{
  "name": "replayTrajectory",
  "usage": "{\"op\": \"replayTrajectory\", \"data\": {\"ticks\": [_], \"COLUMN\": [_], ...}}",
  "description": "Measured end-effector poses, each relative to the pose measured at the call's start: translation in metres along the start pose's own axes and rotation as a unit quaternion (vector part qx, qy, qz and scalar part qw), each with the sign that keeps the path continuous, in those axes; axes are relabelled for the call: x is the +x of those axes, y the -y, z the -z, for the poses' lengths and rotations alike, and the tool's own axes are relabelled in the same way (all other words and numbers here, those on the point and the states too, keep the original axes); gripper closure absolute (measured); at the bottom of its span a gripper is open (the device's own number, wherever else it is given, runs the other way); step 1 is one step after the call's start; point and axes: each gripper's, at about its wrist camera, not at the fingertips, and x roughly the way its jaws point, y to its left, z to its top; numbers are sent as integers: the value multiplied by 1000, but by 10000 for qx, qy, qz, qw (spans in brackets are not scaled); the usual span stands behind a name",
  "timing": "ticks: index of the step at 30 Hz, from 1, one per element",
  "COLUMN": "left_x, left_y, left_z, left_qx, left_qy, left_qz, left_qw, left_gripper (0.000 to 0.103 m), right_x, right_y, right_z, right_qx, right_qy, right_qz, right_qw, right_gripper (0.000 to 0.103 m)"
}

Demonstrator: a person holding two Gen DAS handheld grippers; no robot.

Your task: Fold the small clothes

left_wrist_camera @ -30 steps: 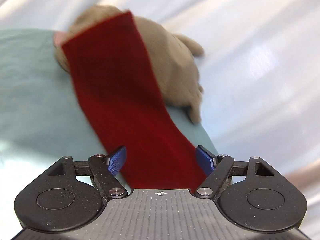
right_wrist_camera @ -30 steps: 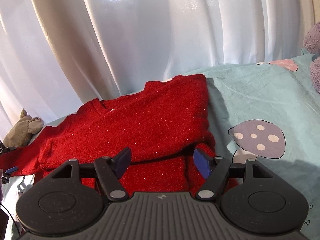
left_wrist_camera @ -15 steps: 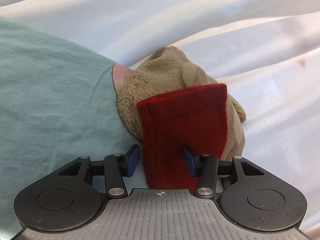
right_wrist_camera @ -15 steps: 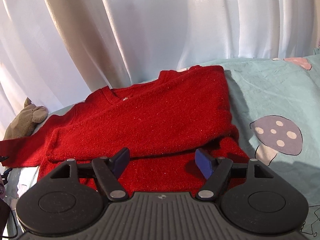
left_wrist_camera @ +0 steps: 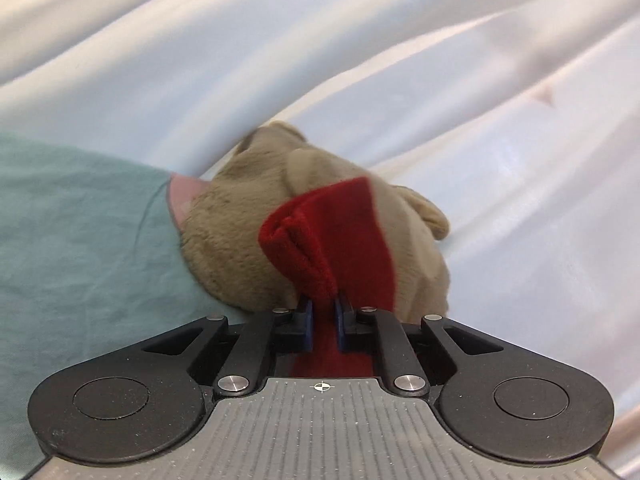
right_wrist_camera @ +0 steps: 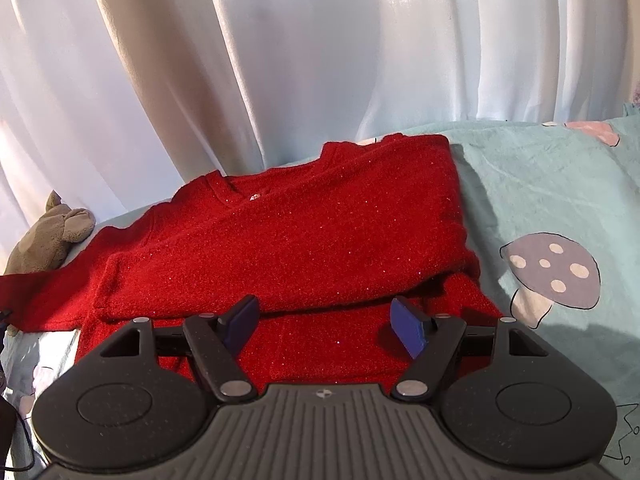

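Note:
A small red sweater (right_wrist_camera: 320, 236) lies on the teal bedsheet (right_wrist_camera: 552, 184), its right side folded over the body. Its left sleeve stretches out to the left edge of the right wrist view. My left gripper (left_wrist_camera: 322, 318) is shut on the cuff end of that red sleeve (left_wrist_camera: 340, 236), which bunches up between the blue pads. My right gripper (right_wrist_camera: 324, 320) is open and empty, just above the sweater's lower front part.
A tan plush toy (left_wrist_camera: 256, 232) lies at the sheet's edge right behind the held sleeve; it also shows in the right wrist view (right_wrist_camera: 48, 236). White curtains (right_wrist_camera: 320, 60) hang behind the bed. A mushroom print (right_wrist_camera: 554, 272) marks the sheet to the right.
My left gripper has slid along the sleeve to its cuff and closed on it. The right gripper has risen slightly and stays open.

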Motion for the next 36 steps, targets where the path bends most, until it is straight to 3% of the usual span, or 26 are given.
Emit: {"op": "replayTrajectory", "data": {"ticks": [4,9,12,16,19,22,24,25,27,28,32,34,36], "left_x": [-23,-40,-50,-55,-52,-46,-44,-50,-58,-61,-61,-61,-60], "left_y": [60,132,176,225,245,255,254,251,248,246,232,225,220], "left_z": [13,54,92,162,228,287,309,310,305,298,276,267,267], "left_qx": [922,1538,2104,2750,3162,3702,3965,4029,3994,3856,3447,3282,3222], "left_qy": [17,-345,-666,-1287,-1859,-2307,-2456,-2342,-2327,-2378,-2434,-2482,-2578], "left_qz": [475,1029,1509,1953,1920,1583,1351,1375,1521,1555,1315,1226,1156], "left_qw": [9946,9821,9636,9326,9102,8858,8742,8740,8736,8779,8970,9032,9035], "left_gripper": [91,92,92,92,92,90,82,79,59,56,56,55,56], "right_x": [-8,-17,-24,-28,-26,-19,-12,-7,2,6,32,49,67], "right_y": [2,5,5,8,9,8,7,5,2,0,-15,-28,-40], "right_z": [2,4,4,1,2,3,2,1,-3,-5,-20,-28,-33], "right_qx": [15,214,210,264,309,289,267,253,238,243,405,475,497], "right_qy": [86,171,282,331,315,216,91,19,-100,-142,-409,-518,-648], "right_qz": [-37,-181,-242,-283,-371,-476,-558,-624,-780,-874,-1481,-1825,-2062], "right_qw": [10000,9995,9991,9987,9983,9982,9980,9977,9966,9958,9873,9807,9751], "right_gripper": [30,30,30,30,30,30,30,30,30,30,30,31,34]}}
